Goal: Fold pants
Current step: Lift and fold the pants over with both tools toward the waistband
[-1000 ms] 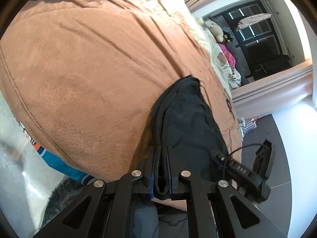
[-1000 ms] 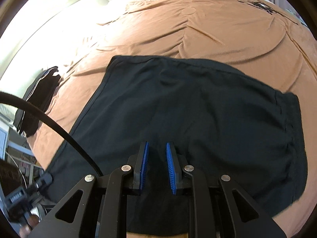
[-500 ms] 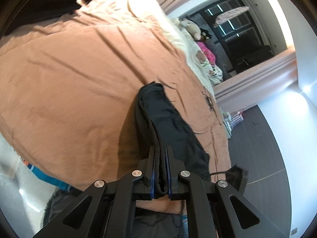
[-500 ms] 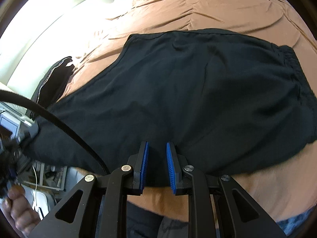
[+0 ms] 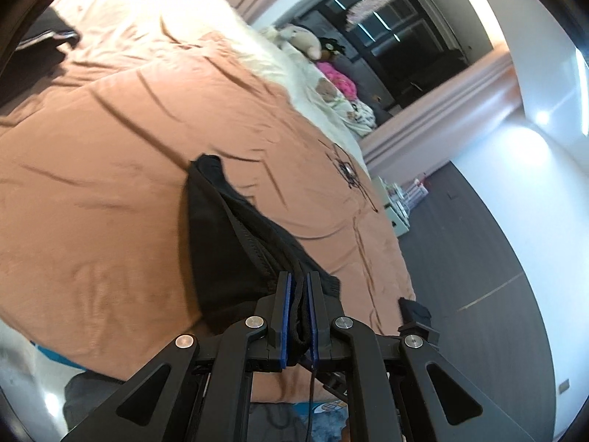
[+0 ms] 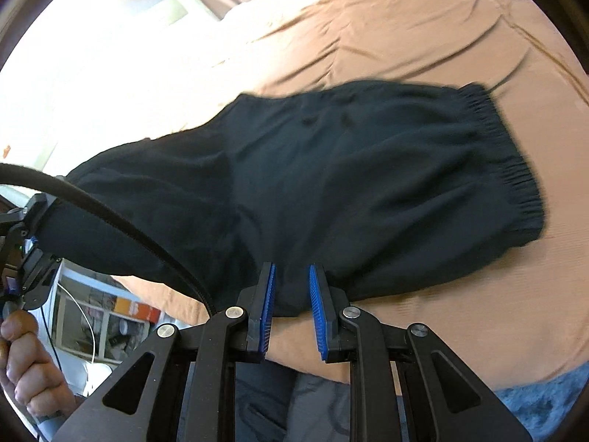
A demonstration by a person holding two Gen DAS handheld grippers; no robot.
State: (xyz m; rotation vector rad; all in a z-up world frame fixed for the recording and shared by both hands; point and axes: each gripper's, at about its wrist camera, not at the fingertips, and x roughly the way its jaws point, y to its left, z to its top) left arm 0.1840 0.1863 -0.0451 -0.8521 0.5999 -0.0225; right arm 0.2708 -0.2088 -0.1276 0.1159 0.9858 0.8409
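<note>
The black pants (image 6: 349,169) lie across a brown bedspread (image 6: 423,37), elastic waistband (image 6: 515,162) to the right, legs running left off the bed edge. My left gripper (image 5: 298,294) is shut on a bunched edge of the pants (image 5: 235,243) and holds it up off the bed. My right gripper (image 6: 291,283) has its jaws a little apart at the near edge of the pants, with black cloth between the blue pads (image 6: 267,294); it is not pinched tight.
The bedspread (image 5: 110,147) has a dark print (image 5: 346,173). Pillows and soft toys (image 5: 305,40) lie at the bed's far end. Another dark garment (image 5: 40,44) lies far left. A floor (image 5: 478,258) runs on the right. A hand (image 6: 22,364) holds the other gripper.
The left gripper has lifted and pulled its pants edge back toward me. The pants have slid toward the bed's near edge, and the legs have swung left off the bed.
</note>
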